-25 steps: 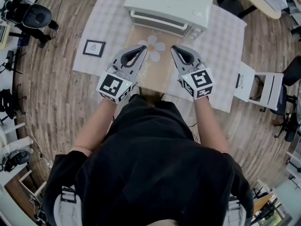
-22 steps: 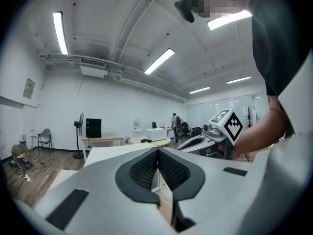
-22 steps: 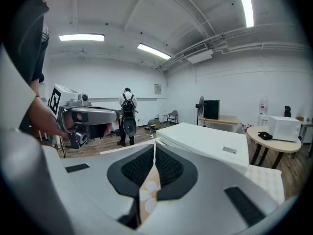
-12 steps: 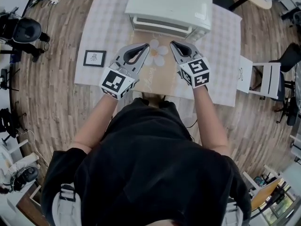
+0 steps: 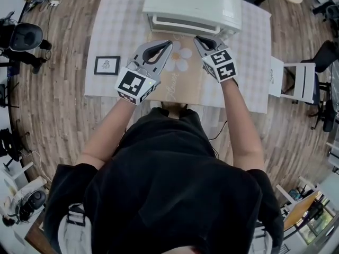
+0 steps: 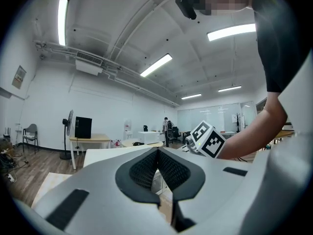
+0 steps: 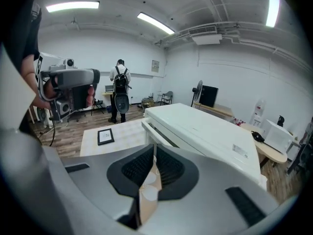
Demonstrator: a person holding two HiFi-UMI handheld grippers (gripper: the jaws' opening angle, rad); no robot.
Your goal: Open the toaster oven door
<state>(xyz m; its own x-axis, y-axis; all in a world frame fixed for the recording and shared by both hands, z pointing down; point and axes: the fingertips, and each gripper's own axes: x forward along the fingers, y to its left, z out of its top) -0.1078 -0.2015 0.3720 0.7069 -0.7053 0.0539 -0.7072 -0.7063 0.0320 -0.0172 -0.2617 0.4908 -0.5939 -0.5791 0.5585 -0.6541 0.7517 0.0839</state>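
At twelve o'clock from your closed, empty left gripper (image 5: 167,45) and right gripper (image 5: 203,40), the toaster oven door (image 5: 183,27) looks rigid and hinged; take its handle (image 5: 180,19).

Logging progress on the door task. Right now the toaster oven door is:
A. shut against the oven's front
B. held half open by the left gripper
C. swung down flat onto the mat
A: the door sits closed on the toaster oven, while the left gripper and right gripper are both shut on nothing in front of it.
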